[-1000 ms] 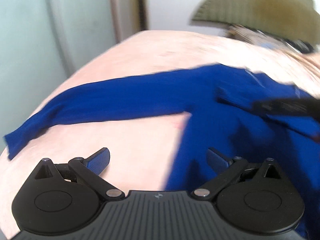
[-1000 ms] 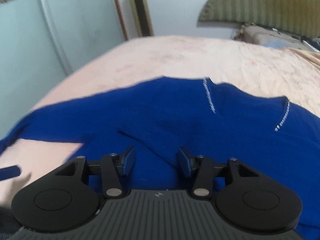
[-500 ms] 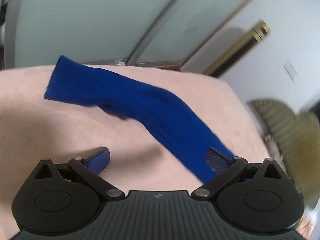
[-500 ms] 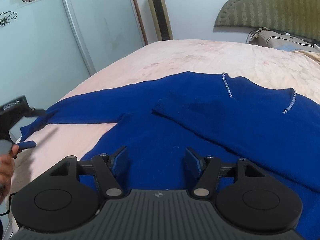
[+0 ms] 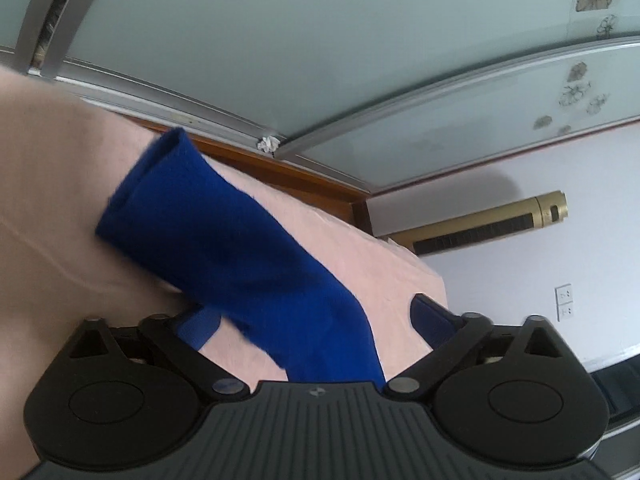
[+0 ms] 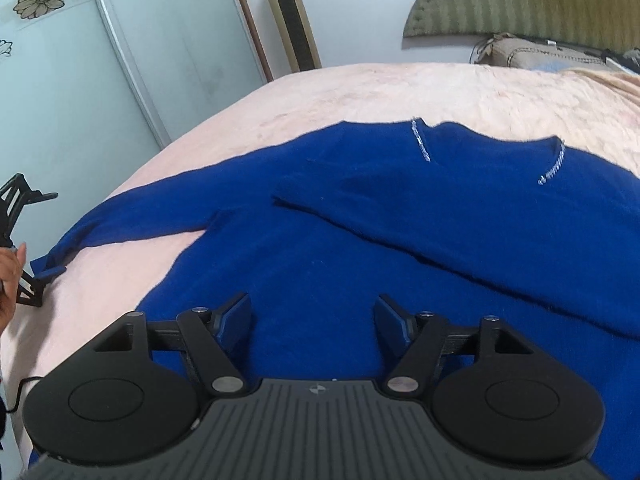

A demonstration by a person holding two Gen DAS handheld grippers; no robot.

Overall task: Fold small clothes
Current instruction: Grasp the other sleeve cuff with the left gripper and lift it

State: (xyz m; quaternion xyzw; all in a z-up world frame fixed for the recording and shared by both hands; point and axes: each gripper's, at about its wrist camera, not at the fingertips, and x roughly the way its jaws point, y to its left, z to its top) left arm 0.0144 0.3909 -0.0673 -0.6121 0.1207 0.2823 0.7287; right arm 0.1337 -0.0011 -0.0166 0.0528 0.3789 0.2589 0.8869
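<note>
A blue knit sweater lies flat on a pink bed cover. Its right sleeve is folded across the chest. Its left sleeve stretches out toward the bed's left edge. In the left wrist view that sleeve runs between the wide-open fingers of my left gripper, cuff pointing away. The left gripper also shows at the far left of the right wrist view, by the cuff. My right gripper is open and empty above the sweater's lower body.
Sliding glass wardrobe doors stand past the bed's left edge. A gold tower air conditioner stands at the back. A padded headboard and pillow are at the back right.
My left gripper has swung left along the outstretched sleeve and closed in on its cuff end, staying open. My right gripper has backed off from the folded sleeve and opened wider.
</note>
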